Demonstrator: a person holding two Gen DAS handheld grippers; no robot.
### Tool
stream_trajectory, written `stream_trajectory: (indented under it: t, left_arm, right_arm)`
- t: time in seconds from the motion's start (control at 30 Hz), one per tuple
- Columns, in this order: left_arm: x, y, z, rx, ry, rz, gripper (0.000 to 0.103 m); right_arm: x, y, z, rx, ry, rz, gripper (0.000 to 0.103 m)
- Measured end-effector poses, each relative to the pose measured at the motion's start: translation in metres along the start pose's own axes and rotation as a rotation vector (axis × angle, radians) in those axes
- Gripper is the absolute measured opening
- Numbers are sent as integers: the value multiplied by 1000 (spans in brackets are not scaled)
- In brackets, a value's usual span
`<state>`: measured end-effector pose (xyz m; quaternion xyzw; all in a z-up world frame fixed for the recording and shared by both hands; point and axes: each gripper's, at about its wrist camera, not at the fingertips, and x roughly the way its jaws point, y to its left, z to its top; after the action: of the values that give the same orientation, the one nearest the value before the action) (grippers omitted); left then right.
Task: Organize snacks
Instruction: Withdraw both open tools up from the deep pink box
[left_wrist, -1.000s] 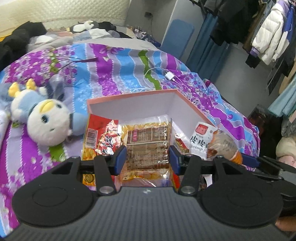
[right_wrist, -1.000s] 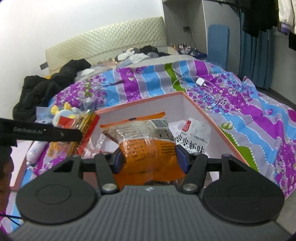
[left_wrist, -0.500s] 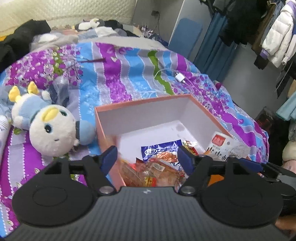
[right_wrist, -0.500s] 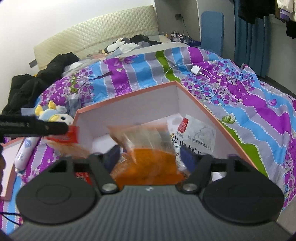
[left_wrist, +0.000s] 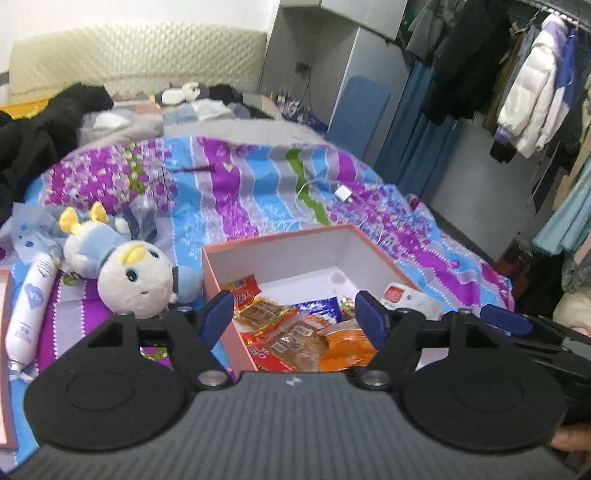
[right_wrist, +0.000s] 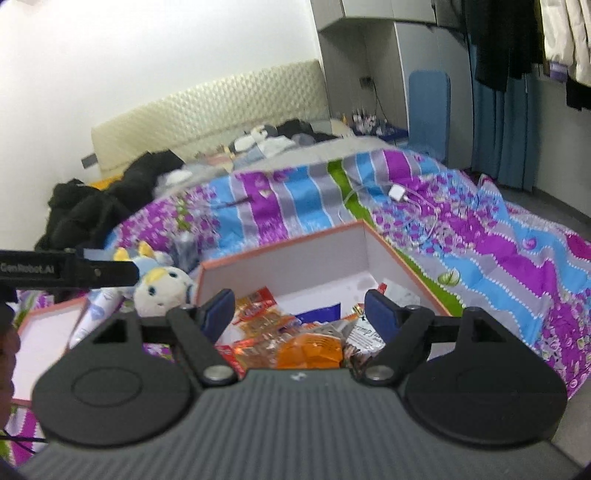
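Observation:
A pink box (left_wrist: 280, 240) with white inside sits on the striped bedspread and holds several snack packs: brown-and-yellow packs (left_wrist: 266, 314), an orange pack (left_wrist: 343, 345), a blue pack (left_wrist: 321, 306) and a white pack (left_wrist: 402, 295). My left gripper (left_wrist: 293, 314) is open and empty above the box's near end. My right gripper (right_wrist: 301, 312) is open and empty above the same box (right_wrist: 295, 254), over the orange pack (right_wrist: 308, 349). The right gripper's finger (left_wrist: 506, 319) shows at the left wrist view's right edge.
A plush toy (left_wrist: 129, 273) and a white tube (left_wrist: 31, 306) lie left of the box. The box lid (right_wrist: 40, 336) lies farther left. A white charger with cable (left_wrist: 343, 194) lies beyond the box. Clothes hang at the right; black clothing is piled by the headboard.
Both grippers opened and dropped their snack packs into the box. Both have since pulled back and up from the box.

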<state>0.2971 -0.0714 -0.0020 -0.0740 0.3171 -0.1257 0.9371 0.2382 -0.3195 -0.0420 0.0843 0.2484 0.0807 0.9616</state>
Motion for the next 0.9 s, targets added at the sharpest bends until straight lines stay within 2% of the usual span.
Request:
stream_trajectory:
  t: [0.1,0.4,0.9]
  left_arm:
    - [-32,-7,-5,15,-47,-3,76]
    - [-109,-27,-31,37,-105,-27,76]
    - [-183,-42,-86,20,-126,-12,76]
  right_arm:
    - [-25,6,1,-3,-29,7,79]
    - [-89,23,-12,-9,-94,20,79]
    - [-150,37,-42,-23,-137,8,79]
